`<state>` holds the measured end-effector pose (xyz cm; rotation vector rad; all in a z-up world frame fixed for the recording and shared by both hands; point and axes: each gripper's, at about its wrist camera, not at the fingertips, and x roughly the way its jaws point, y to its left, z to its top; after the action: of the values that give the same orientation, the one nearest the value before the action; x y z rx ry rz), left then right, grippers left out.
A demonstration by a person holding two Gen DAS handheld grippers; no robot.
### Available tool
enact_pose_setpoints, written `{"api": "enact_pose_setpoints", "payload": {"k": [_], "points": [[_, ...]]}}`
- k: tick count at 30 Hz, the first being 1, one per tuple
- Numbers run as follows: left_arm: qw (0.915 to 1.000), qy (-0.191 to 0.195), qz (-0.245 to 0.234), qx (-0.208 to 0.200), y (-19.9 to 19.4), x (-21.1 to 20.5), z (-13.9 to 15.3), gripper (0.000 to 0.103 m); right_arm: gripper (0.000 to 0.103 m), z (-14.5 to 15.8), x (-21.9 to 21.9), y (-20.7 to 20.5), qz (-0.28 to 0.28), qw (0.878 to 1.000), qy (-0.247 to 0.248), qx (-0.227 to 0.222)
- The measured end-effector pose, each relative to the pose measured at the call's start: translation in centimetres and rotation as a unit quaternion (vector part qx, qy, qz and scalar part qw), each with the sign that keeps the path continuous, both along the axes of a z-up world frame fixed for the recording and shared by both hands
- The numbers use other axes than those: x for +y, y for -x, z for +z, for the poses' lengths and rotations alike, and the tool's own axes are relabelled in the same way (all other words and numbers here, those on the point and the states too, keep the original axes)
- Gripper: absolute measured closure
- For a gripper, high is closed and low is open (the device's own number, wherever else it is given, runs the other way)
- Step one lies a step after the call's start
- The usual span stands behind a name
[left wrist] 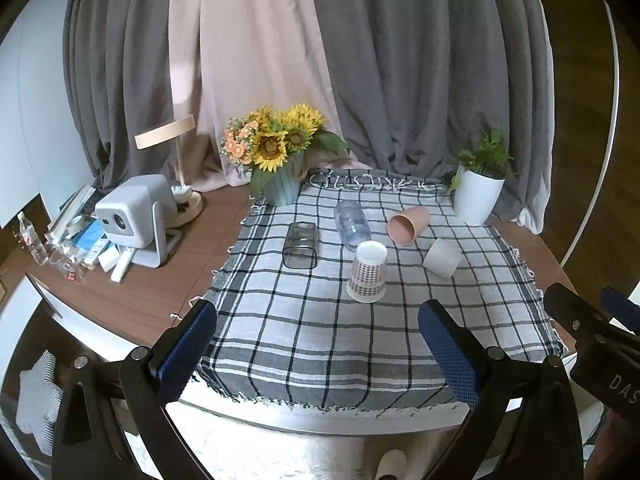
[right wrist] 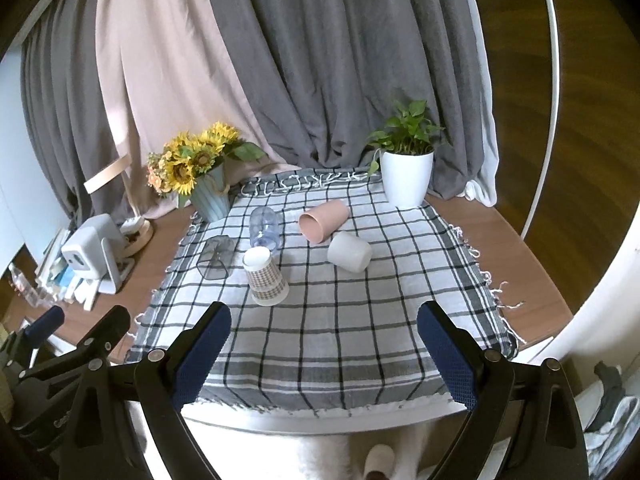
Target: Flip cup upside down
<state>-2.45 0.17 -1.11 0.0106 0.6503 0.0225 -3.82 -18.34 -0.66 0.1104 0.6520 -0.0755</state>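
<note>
A paper cup with a brown houndstooth band (left wrist: 368, 272) (right wrist: 265, 278) stands upside down, rim on the cloth and white base facing up, near the middle of a grey, black and white checked tablecloth (left wrist: 320, 340) (right wrist: 340, 328). Four more cups lie on their sides behind it: a smoky clear square tumbler (left wrist: 301, 245) (right wrist: 216, 258) to its left, a clear plastic cup (left wrist: 352, 224) (right wrist: 265, 227) just behind, a pink cup (left wrist: 408, 225) (right wrist: 323, 221) and a pale grey cup (left wrist: 442, 258) (right wrist: 349, 257) to the right. At the cloth's far edge are a blue vase of sunflowers (left wrist: 276, 152) (right wrist: 200, 168) and a white potted green plant (left wrist: 480, 184) (right wrist: 406, 168). A small grey projector (left wrist: 134, 212) (right wrist: 90, 252) sits on the wooden tabletop (left wrist: 180, 272) (right wrist: 512, 240) to the left. The left gripper (left wrist: 318, 344) and right gripper (right wrist: 324, 340) hover at the near edge, blue-padded jaws spread wide, holding nothing.
</note>
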Motion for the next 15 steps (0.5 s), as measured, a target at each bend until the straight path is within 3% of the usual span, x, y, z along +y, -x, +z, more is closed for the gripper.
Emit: {"api": "enact_pose_setpoints", "payload": {"k": [15], "points": [[1.0000, -0.001, 0.000, -0.001, 0.15, -0.33, 0.01, 0.000, 0.009, 0.11, -0.19, 0.86, -0.006, 1.000, -0.001, 0.001]]}}
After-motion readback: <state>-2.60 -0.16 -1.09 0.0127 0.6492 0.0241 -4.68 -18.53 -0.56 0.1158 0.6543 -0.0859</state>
